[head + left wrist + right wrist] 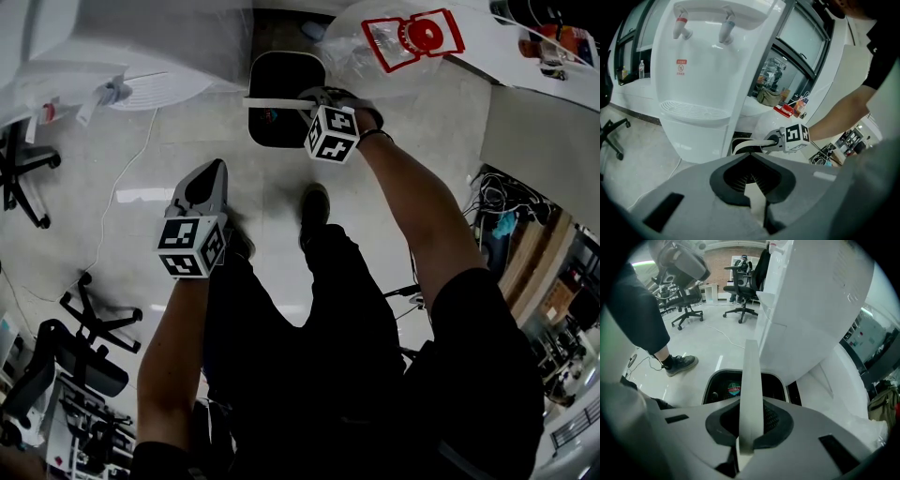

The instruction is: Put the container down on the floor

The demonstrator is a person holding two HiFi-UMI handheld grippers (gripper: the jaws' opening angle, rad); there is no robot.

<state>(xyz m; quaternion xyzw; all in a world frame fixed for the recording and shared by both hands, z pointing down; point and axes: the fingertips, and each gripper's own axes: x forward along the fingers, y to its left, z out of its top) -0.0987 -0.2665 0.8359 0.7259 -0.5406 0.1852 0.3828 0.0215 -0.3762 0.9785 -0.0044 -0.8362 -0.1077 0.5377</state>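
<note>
The container (281,80) is a black bin with a white strap handle (274,102), and it hangs just above the floor in front of the person's feet. My right gripper (312,99) is shut on that handle. In the right gripper view the handle (751,376) runs up between the jaws, with the bin's dark inside (723,389) below it. My left gripper (209,175) hangs lower left of the bin with its jaws together and nothing in them. The left gripper view looks over its own shut tips (752,180) at the right gripper (780,139) and the bin's handle (743,146).
A white water dispenser (708,70) stands right behind the bin. Its base (122,47) shows at the top left, with a cable (120,183) trailing over the floor. Office chairs (23,169) stand at the left. A clear bag with red print (403,37) lies top right. The person's shoe (316,206) is near the bin.
</note>
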